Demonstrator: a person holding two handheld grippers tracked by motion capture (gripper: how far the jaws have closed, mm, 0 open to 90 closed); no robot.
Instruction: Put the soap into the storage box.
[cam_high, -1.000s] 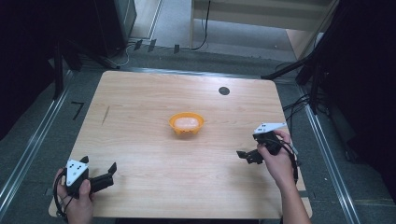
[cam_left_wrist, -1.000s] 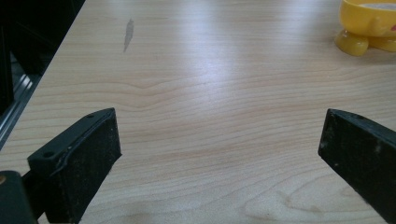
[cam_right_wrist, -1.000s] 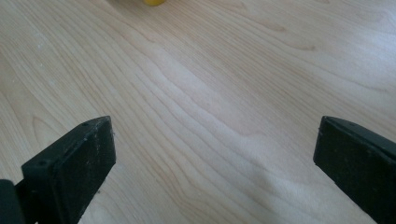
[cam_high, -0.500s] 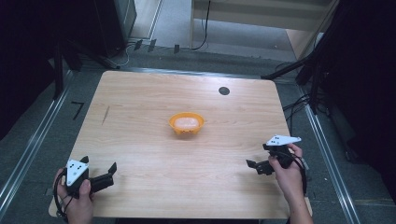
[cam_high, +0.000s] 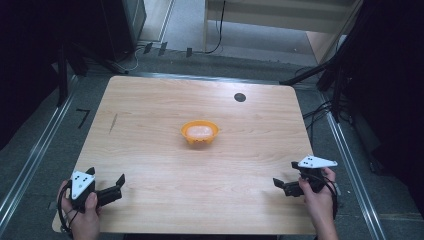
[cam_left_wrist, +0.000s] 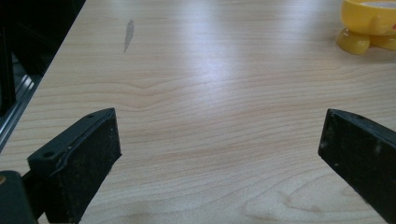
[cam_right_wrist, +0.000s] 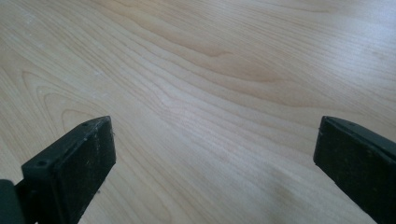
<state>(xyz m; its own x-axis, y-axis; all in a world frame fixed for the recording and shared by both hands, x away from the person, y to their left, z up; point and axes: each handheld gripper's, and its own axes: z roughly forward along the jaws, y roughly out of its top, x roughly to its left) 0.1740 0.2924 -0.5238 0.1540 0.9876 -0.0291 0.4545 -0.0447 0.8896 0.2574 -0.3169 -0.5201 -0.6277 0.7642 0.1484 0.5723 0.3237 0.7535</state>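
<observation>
We see the orange bowl (cam_high: 200, 133) sitting upright near the middle of the wooden table (cam_high: 150, 115), something pale inside it, we cannot tell what; in the left gripper view the bowl (cam_left_wrist: 369, 23) shows at the top right corner, yellow-orange, with rounded feet on the wood; the left gripper (cam_high: 112, 189) sits at the near left corner of the table, held in a hand (cam_high: 82, 215), jaws wide apart and holding nothing, bare table (cam_left_wrist: 210, 93) between them; the right gripper (cam_high: 282, 185) sits near the near right edge, held in a hand (cam_high: 320, 202), grey plate on top, jaws spread wide with nothing between them but wood grain (cam_right_wrist: 210, 93); both grippers are well apart from the bowl; a small dark round mark (cam_high: 240, 97) lies on the far side of the table, beyond the bowl; a thin dark streak (cam_high: 113, 123) marks the wood left of the bowl.
</observation>
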